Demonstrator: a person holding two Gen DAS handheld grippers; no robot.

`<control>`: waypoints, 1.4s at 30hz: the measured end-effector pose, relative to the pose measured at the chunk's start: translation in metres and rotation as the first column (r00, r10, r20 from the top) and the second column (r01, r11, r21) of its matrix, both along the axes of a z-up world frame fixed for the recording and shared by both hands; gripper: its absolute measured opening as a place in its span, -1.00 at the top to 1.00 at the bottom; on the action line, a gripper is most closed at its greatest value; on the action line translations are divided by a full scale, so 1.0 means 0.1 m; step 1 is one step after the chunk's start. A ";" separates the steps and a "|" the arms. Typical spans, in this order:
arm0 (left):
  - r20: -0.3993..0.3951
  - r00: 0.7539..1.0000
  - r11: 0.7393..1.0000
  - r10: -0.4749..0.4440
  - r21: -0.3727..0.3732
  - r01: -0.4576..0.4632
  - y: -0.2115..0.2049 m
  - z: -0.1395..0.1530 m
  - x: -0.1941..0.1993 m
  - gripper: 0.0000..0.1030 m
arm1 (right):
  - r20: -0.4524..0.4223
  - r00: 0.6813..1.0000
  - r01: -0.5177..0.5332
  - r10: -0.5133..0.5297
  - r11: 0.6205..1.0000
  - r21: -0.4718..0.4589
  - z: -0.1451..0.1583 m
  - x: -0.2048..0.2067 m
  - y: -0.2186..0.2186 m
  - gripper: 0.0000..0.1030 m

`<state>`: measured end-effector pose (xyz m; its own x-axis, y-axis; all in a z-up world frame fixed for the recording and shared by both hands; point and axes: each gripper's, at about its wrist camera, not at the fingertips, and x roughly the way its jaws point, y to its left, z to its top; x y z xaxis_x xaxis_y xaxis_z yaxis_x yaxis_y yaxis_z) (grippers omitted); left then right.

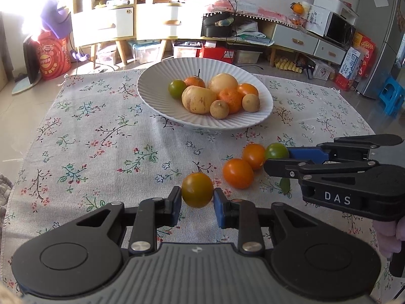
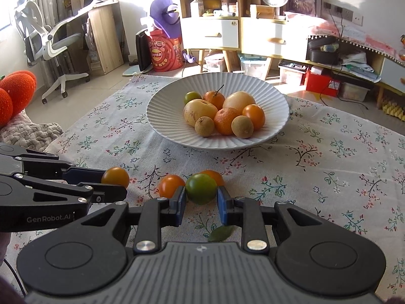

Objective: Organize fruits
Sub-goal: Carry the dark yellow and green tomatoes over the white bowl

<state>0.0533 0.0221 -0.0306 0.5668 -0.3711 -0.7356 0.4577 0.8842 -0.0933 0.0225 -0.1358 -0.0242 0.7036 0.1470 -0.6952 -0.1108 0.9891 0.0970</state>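
Observation:
My left gripper (image 1: pixel 197 200) is shut on an olive-orange tomato (image 1: pixel 197 190), held between its blue pads just over the flowered cloth. My right gripper (image 2: pixel 201 200) is shut on a green tomato (image 2: pixel 201 188). From the left wrist view that green tomato (image 1: pixel 276 151) shows pinched at the right gripper's tips (image 1: pixel 277 158). Two orange tomatoes (image 1: pixel 238 173) (image 1: pixel 254 156) lie on the cloth between the grippers. Beyond them a white ribbed bowl (image 1: pixel 157 93) holds several fruits: tangerines, pale yellow fruits, small brown round ones, a green tomato and an orange one. The left gripper (image 2: pixel 115 185) with its tomato (image 2: pixel 115 177) appears at the left of the right wrist view.
A green leaf (image 2: pixel 220 233) lies on the cloth under the right gripper. The table's flowered cloth (image 1: pixel 101 131) stretches bare to the left of the bowl. Behind the table stand cabinets, boxes and an office chair (image 2: pixel 48 43). A knitted orange thing (image 2: pixel 15 93) sits at far left.

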 end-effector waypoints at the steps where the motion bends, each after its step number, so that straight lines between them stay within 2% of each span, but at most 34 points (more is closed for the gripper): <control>1: 0.004 1.000 1.000 0.001 -0.005 -0.001 0.00 0.01 0.01 0.45 | 0.003 1.000 0.002 -0.002 1.000 0.002 0.01 0.01 -0.01 0.54; 13: 0.045 0.999 0.997 0.001 -0.073 0.002 -0.09 0.19 0.23 0.45 | 0.041 0.999 0.011 -0.011 1.000 0.015 0.14 0.12 -0.13 0.54; 20: 0.067 0.998 0.995 -0.006 -0.099 0.013 -0.11 0.30 0.58 0.45 | 0.076 0.997 0.008 -0.013 0.998 0.066 0.22 0.37 -0.28 0.54; 33: 0.102 0.994 0.992 -0.032 -0.120 0.044 -0.23 0.26 1.29 0.45 | 0.085 0.996 0.019 -0.024 0.999 0.051 0.18 0.95 -0.37 0.54; 42: 0.072 0.996 0.990 -0.050 -0.127 0.058 -0.37 0.17 1.58 0.45 | 0.051 0.997 0.052 -0.055 0.997 0.055 0.09 1.22 -0.46 0.54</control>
